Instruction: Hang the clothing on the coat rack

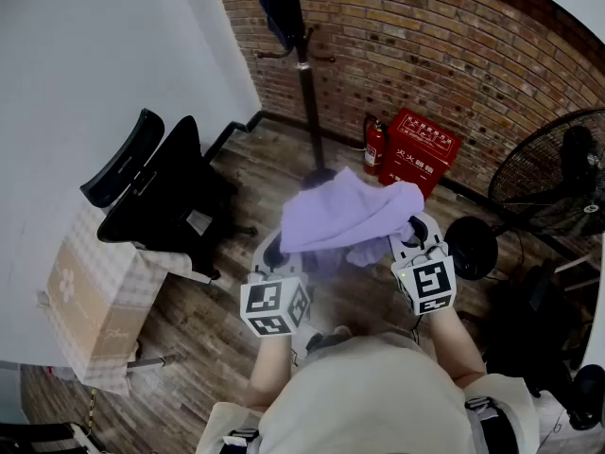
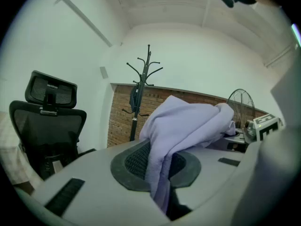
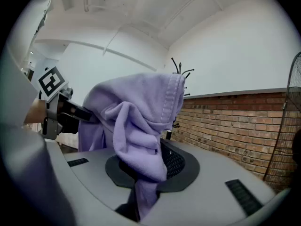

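Lilac fleece clothing (image 1: 350, 211) hangs bunched between my two tools, held in front of me above the wood floor (image 1: 236, 187). The left gripper (image 1: 276, 253) is clenched on one fold. In the left gripper view the cloth runs down into the narrow gap between the pads. The right gripper (image 1: 422, 236) is clamped on a thicker bundle with a stitched hem showing. The fabric drapes over both tools and spans the short gap between them.

The coat rack (image 1: 304, 74) stands ahead, near the corner where the brick wall (image 1: 425, 45) meets the white wall. A dark garment (image 1: 279, 3) hangs on its upper hooks.

Boundaries:
- Left: a black office chair (image 1: 156, 192), with a cardboard box (image 1: 85, 301) beside it.
- Right of the pole: a fire extinguisher (image 1: 375, 146) and a red cabinet (image 1: 421, 149) at the foot of the brick wall.
- Far right: a black fan (image 1: 553, 173).

Open floor lies between the clothing and the base of the rack.
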